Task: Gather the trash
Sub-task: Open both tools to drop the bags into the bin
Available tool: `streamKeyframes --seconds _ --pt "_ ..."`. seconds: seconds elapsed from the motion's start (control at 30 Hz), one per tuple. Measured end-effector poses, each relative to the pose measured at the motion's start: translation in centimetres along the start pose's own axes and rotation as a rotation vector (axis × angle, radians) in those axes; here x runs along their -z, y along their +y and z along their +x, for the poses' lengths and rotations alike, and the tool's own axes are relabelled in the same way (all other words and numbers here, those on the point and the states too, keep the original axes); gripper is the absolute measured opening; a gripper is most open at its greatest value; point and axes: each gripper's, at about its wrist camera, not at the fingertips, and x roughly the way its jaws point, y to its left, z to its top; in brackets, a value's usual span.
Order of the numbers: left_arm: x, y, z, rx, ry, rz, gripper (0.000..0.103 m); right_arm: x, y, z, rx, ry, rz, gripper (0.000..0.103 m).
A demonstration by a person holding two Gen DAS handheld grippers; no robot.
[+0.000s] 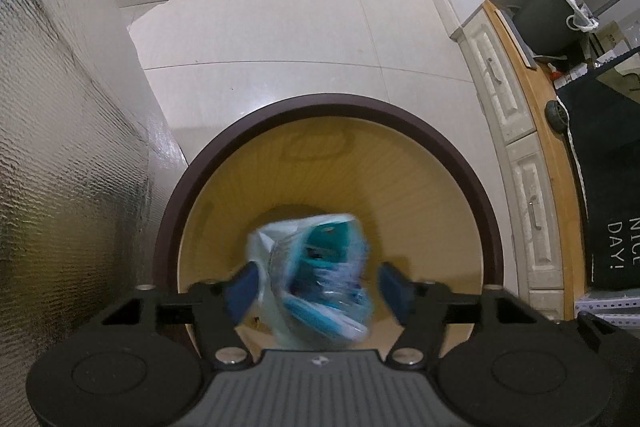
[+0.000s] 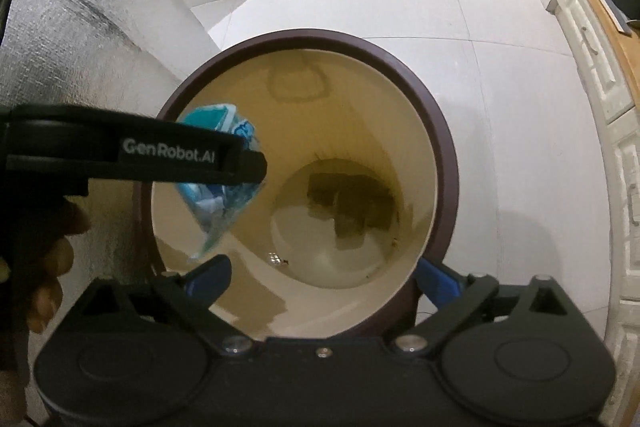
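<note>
We're over the bin (image 2: 304, 163): left gripper (image 1: 316, 285) fingers apart, blue wrapper (image 1: 316, 275) blurred between them, apparently loose above the opening. Right gripper (image 2: 320, 277) fingers wide apart, empty. Hold both centred until it drops clear.

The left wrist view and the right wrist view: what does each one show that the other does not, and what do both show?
Only the left wrist view: the left claw from behind, open around the blurred wrapper, and a black mat with white letters.

Only the right wrist view: the open right claw, the bin's bare beige bottom, and the fingers of a hand.

Both: the round beige bin with a dark brown rim, the crumpled blue and white plastic wrapper over it, and the pale tiled floor.
</note>
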Motion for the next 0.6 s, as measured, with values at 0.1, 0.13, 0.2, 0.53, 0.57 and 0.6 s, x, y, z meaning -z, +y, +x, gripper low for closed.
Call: streamKeyframes --seconds 0.1,0.13,0.2,0.53,0.57,0.6 --pt "0.3 0.0 -0.6 -0.028 -0.012 0.014 0.087 0.2 -0.2 -0.4 0.011 -0.001 -0.001 0.1" --pt "0.4 0.0 -0.8 -0.042 -0.011 0.018 0.089 0.2 -0.2 -0.6 0.015 -0.003 -0.006 0.1" --pt "0.6 0.2 -1.0 -0.067 -0.01 0.011 0.092 0.2 -0.3 -1.1 0.014 -0.009 -0.015 0.1" --pt "3.0 1.0 -2.4 -0.116 0.015 -0.049 0.1 0.7 -1.0 -3.0 0.044 -0.039 -0.036 0.103" --pt "3.3 1.2 -2.6 -0.114 0.012 -0.052 0.101 0.8 -1.1 -3.2 0.048 -0.044 -0.036 0.103" --pt "3.5 1.3 -2.9 -0.116 0.009 -0.053 0.101 0.8 -1.2 -3.4 0.051 -0.048 -0.036 0.103"
